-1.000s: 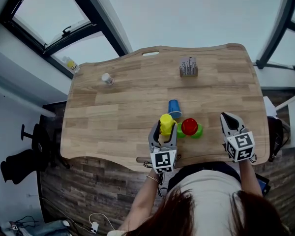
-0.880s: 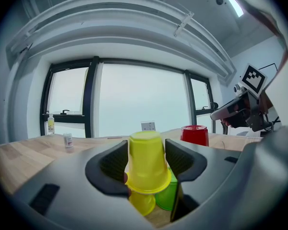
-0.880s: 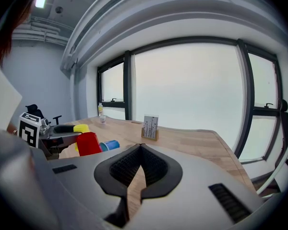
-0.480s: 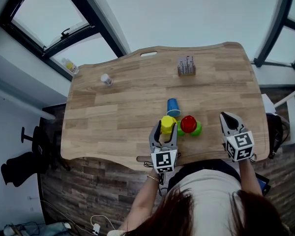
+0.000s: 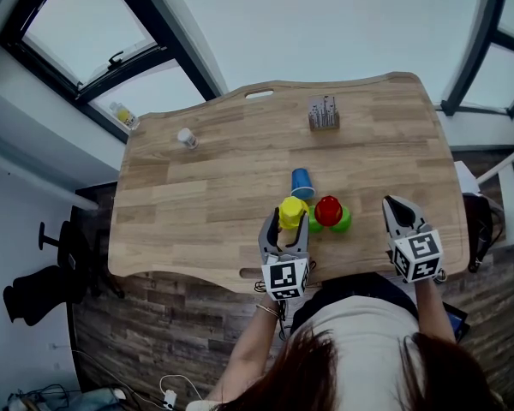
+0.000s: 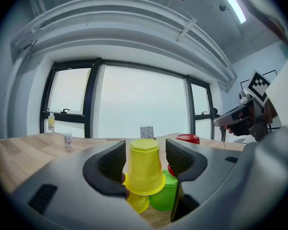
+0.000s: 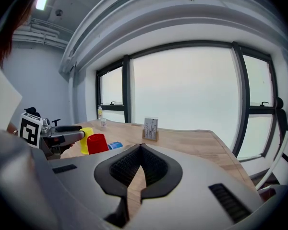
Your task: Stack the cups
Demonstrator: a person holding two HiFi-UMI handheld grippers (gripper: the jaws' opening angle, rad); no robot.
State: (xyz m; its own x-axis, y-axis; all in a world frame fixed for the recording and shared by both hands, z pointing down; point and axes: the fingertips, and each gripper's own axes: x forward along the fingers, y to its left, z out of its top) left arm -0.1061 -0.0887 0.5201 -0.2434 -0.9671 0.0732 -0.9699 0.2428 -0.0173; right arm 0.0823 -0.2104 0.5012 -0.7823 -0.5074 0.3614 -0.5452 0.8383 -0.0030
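Scene: A person stands at a wooden desk [image 5: 206, 195] under tall windows, a claw in each hand and plastic cups grouped near the front edge.
Left claw: The left claw [image 6: 145, 152] points level and pinches a yellow cup [image 6: 145, 166] turned mouth down, one jaw on each side of it.
Yellow cup: It hangs clear of the desk, just left of the green cup. A second bit of yellow shows under its rim, and what that is cannot be made out.
Green cup: The green cup [image 6: 167, 191] stands mouth down on the desk, just beside the yellow one.
Red cup: The red cup [image 5: 328, 211] sits on top of the green cup, with green showing on both sides of it from above.
Blue cup: The blue cup [image 5: 301, 182] lies on its side on the desk just behind the other cups.
Right claw: The right claw [image 7: 140, 153] hovers over the desk's right front corner, well apart from the cups. It is tilted slightly downward, its jaws pressed together with nothing between them.
Far side: A small stand of cards [image 5: 324, 115] rests near the back edge, and a small white jar [image 5: 186, 137] stands toward the back left.
Window ledge: A bottle [image 5: 122, 114] rests on the ledge beyond the desk's left corner.
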